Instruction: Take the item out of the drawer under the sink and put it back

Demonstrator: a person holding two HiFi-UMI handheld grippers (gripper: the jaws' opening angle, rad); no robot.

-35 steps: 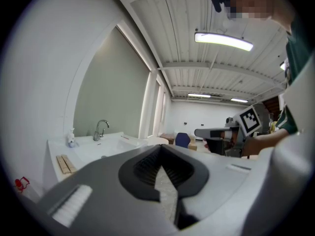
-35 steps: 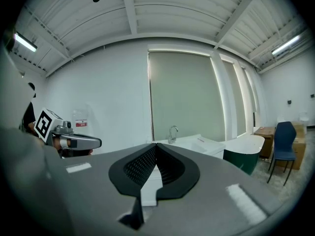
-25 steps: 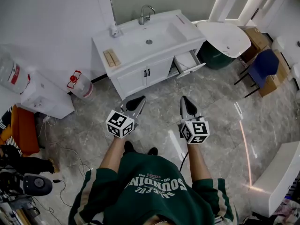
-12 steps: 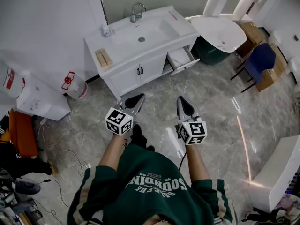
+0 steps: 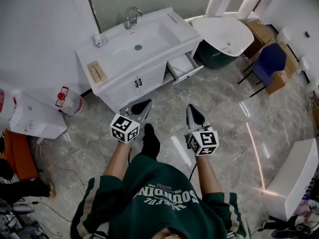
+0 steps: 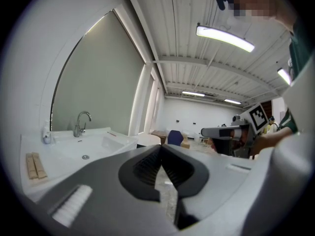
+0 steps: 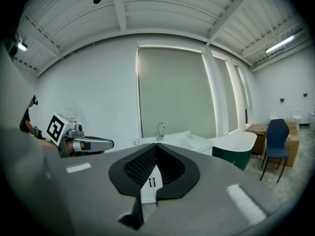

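Since a second ago: person stepped closer, both grippers carried toward sink cabinet (image 5: pixel 130 86); cabinet shifted left in head view.
Left gripper (image 5: pixel 144 105): jaws together, nothing between.
Right gripper (image 5: pixel 192 111): jaws together, nothing between.
Drawer (image 5: pixel 189 75): pulled open at cabinet's right end, well apart from both grippers, ahead and right of right gripper.
Item: presumably inside drawer; not discernible from here.
Risk: closed jaws reaching drawer unopened would knock it or shove item deeper; contents unseen, so misjudged grasp likely.
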